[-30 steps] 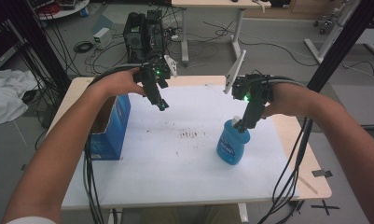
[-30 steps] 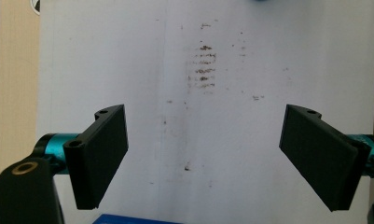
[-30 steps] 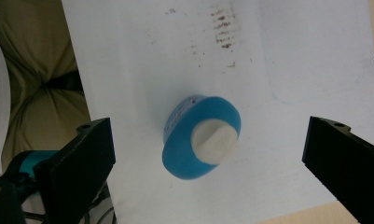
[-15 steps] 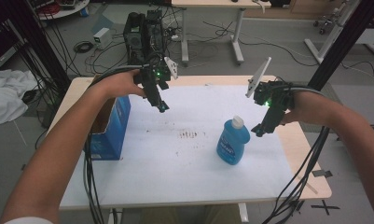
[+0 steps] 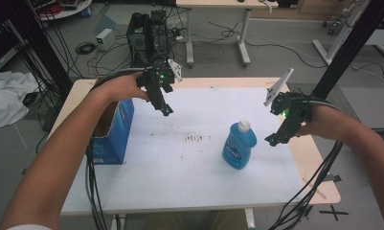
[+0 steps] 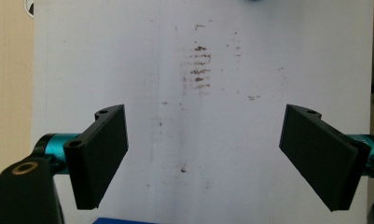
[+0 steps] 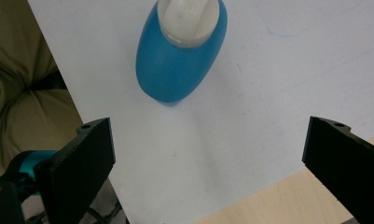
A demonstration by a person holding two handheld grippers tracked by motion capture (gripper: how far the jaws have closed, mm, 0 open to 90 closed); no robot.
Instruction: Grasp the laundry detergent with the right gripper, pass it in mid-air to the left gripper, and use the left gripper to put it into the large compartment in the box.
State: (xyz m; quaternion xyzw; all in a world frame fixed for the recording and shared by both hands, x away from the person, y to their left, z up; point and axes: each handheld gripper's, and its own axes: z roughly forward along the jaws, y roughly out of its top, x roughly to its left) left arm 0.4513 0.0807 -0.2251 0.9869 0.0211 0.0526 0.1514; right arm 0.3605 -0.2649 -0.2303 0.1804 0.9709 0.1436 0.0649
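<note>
Open white sheet point(image 5: 189, 163) across the table's middle and near side, free for passage. Blue bottle point(image 5: 239, 146) upright right of centre, sole obstacle there, just beside right gripper point(image 5: 274, 139), not touching. Blue box point(image 5: 114, 132) blocking the left edge. Left gripper point(image 5: 166, 110) above bare sheet at the far side, wide gap to bottle.

We see the bottle point(image 5: 239, 147) standing upright on the table point(image 5: 180, 191), right of centre; the box point(image 5: 110, 132) sits at the left edge. The left gripper point(image 5: 166, 111) hangs behind and between them; the right gripper point(image 5: 272, 141) hangs just right of the bottle.
</note>
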